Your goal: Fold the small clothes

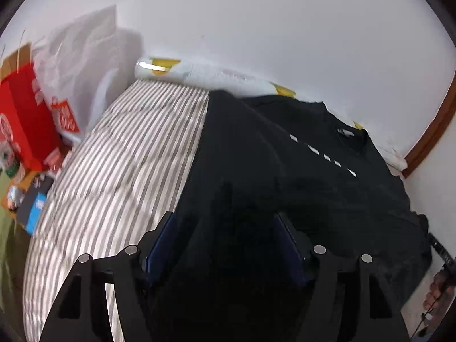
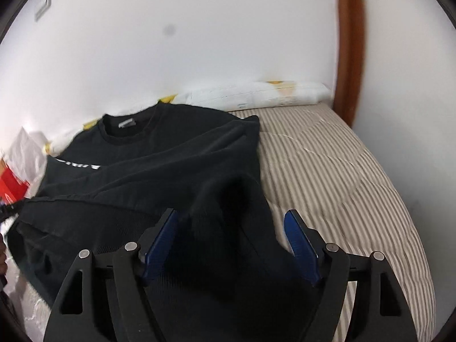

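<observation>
1. The black shirt (image 2: 159,154) lies on the striped bed (image 2: 342,171) (collar toward the wall).
2. The left gripper (image 1: 225,222) gapes over dark cloth, seemingly unpinched.
3. The right gripper (image 2: 230,219) stands wide too, with a fold between its jaws.

Black sweatshirt (image 2: 159,154) looks like soft matt knit cloth, bedspread (image 2: 342,176) is striped quilted fabric, gripper pads (image 2: 299,236) are ribbed blue rubbery plastic, and the door frame (image 2: 349,42) is glossy wood.

No legible text on shirt (image 2: 148,165)
</observation>
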Available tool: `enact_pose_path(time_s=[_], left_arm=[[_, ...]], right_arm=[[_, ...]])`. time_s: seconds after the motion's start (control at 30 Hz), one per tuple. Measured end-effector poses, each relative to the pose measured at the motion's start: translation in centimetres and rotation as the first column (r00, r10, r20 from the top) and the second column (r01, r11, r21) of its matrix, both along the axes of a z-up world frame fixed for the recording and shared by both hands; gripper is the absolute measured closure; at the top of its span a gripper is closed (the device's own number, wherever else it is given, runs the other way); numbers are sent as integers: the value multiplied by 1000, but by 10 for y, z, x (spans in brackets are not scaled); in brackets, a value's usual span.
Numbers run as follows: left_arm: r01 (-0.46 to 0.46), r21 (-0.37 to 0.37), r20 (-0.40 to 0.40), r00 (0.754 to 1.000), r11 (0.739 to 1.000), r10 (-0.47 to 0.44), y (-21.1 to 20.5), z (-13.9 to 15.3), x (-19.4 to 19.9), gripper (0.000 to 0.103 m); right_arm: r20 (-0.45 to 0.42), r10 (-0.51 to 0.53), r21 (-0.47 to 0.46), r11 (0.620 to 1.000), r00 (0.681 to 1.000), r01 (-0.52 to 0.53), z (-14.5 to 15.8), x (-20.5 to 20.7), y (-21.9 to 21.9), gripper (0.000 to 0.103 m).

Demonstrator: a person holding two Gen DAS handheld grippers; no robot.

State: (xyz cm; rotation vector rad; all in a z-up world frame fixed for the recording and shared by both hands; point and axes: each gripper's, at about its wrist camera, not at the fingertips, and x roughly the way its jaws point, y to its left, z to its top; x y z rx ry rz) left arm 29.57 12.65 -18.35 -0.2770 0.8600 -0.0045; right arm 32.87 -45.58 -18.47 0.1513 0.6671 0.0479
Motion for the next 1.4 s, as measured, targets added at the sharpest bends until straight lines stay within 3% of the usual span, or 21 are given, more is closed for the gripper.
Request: enact_pose_path(time_s=[0.1,0.3,0.47,0.6,0.73,0.9,1.03,1.13,1.33,1.37,1.4], left_arm=[[-11,-16,-4,1000,1000,11,3,-3,-26,36],[-40,-52,-2,999,998,40,8,-12,-82,34],[-50,-73,-4,999,996,50,10,-17,-105,31],[-50,-159,-26,999,986,46,14,-25,-112,31],[-56,-182,-44,998,982,49,13,-37,-107,31],[-57,-282,1,998,958,59,18,-41,-98,32],[-54,-268,11,998,962,59,15,-41,-84,35],[-64,-239,10,998,969,69,12,-40,-76,41],[-82,-118,-5,997,990,82,2,-39,-62,64],[-75,-107,-8,997,991,75,2,-39,-61,72],[-68,-109,-12,998,992,67,2,-39,-60,83]], right_arm=[[-35,-7,46,999,999,9,-5,-28,-9,25],[-89,-24,36,999,996,27,-17,-79,-6,25],[-122,-4,79,997,992,14,-29,-101,0,25],[-131,-8,114,993,991,23,-37,-105,0,25],[-121,-10,169,985,993,30,-37,-100,-1,25],[-132,-43,228,971,990,72,-39,-84,-2,25],[-130,-55,293,952,990,92,-41,-73,-3,25],[-136,-60,297,950,989,99,-43,-62,0,25],[-125,-92,256,959,988,121,-43,-47,7,25],[-125,-98,251,960,987,127,-42,-45,7,27],[-124,-104,246,960,987,132,-42,-43,7,41]])
